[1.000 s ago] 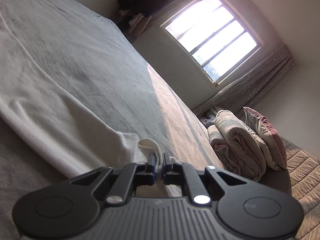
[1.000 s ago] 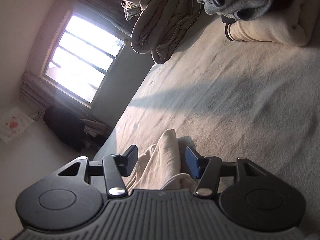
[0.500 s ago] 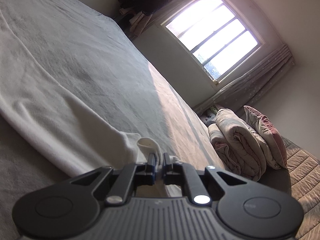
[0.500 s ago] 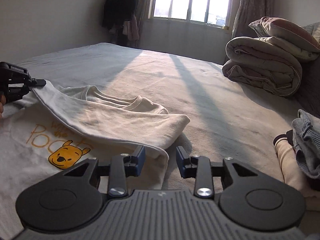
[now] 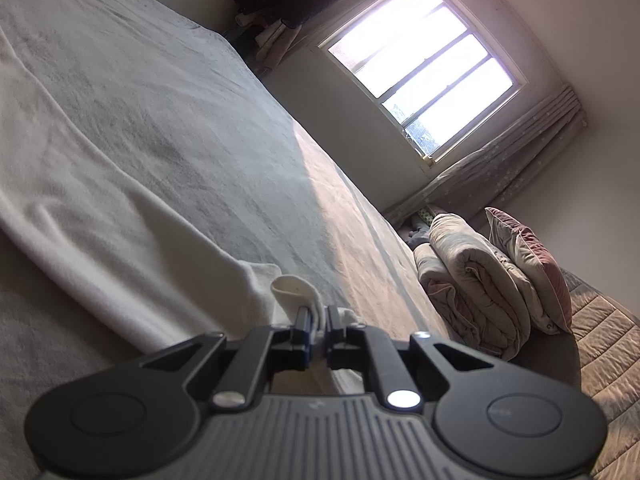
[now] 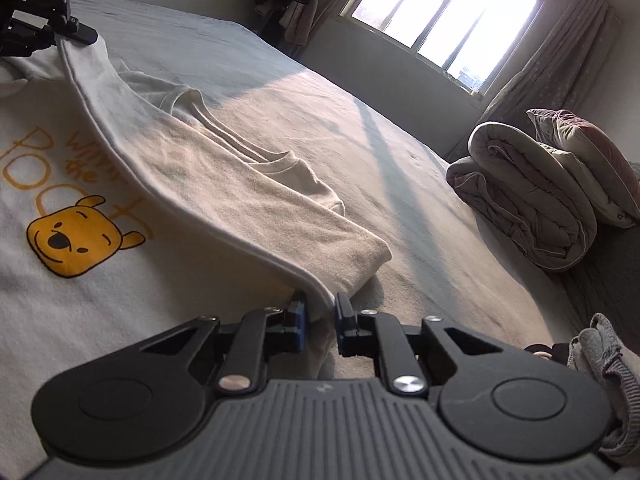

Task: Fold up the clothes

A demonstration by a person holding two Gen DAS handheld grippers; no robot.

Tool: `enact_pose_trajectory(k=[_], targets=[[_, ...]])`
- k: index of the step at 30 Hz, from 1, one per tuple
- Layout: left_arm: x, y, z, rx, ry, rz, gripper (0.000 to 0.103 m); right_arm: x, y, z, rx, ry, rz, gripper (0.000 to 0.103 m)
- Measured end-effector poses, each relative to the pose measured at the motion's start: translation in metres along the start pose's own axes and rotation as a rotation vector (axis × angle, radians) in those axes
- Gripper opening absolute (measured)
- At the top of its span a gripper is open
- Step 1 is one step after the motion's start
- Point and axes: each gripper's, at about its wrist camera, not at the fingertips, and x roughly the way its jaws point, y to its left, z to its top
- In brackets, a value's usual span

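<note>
Cream cotton is caught at both ends of this scene. The right gripper [image 6: 320, 314] has its blue-padded jaws closing on the folded hem edge of a cream T-shirt [image 6: 224, 168], with the thick seam running between the pads and only a sliver of gap showing on either side. From there the folded edge climbs away as a taut ridge toward the upper left, where the left gripper [image 6: 80, 34] pinches the other end of the same edge; it appears as a black clamp at the corner of the right wrist view.

In the left wrist view, that gripper [image 5: 318, 318] has its jaws drawn nearly together on a small bunch of the shirt fabric [image 5: 120, 240], which puffs up just beyond the tips and spreads off to the left.

The shirt lies on a wide bed [image 6: 400, 152] covered in a pale grey-beige spread. One side panel is folded over the front, with a sleeve and the ribbed neckline lying on top. Still uncovered on the front is a yellow cartoon bear face [image 6: 82, 240] with yellow lettering above it.

Farther off, at the right side of the bed, sit a rolled quilt [image 6: 528, 204] and a pillow [image 6: 588, 148] leaning behind it. A grey knitted garment [image 6: 608, 360] lies at the near right edge. A bright barred window [image 6: 444, 12] with a curtain [image 6: 560, 44] fills the far wall, and sunlight falls in a band across the bed.
</note>
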Motion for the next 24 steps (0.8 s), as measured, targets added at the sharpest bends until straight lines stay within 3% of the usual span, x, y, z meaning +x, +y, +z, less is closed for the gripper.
enact_pose_trajectory(k=[3,5,8,14,21,23,24], targets=[[0.002,0.001,0.001,-0.005,0.032,-0.028,0.007,-0.005,0.0,-0.003,-0.076,0.004,-0.047,0.007],[0.006,-0.002,0.001,0.042,0.097,-0.035,0.007,-0.007,0.0,-0.004,-0.129,0.026,-0.067,0.007],[0.021,-0.002,-0.003,0.133,0.254,0.055,0.007,-0.001,0.006,-0.009,-0.199,0.083,-0.064,0.006],[0.018,0.021,0.006,0.039,0.297,-0.016,0.008,-0.004,0.0,-0.008,-0.193,0.099,-0.041,0.006],[0.012,0.021,0.009,-0.002,0.223,-0.041,0.017,-0.025,-0.044,-0.006,0.055,0.126,0.078,0.012],[0.013,0.022,0.009,-0.013,0.221,-0.044,0.017,-0.03,-0.067,-0.007,0.241,0.085,0.088,0.027],[0.014,0.022,0.01,-0.022,0.218,-0.035,0.017,-0.032,-0.079,-0.007,0.334,0.064,0.092,0.043]])
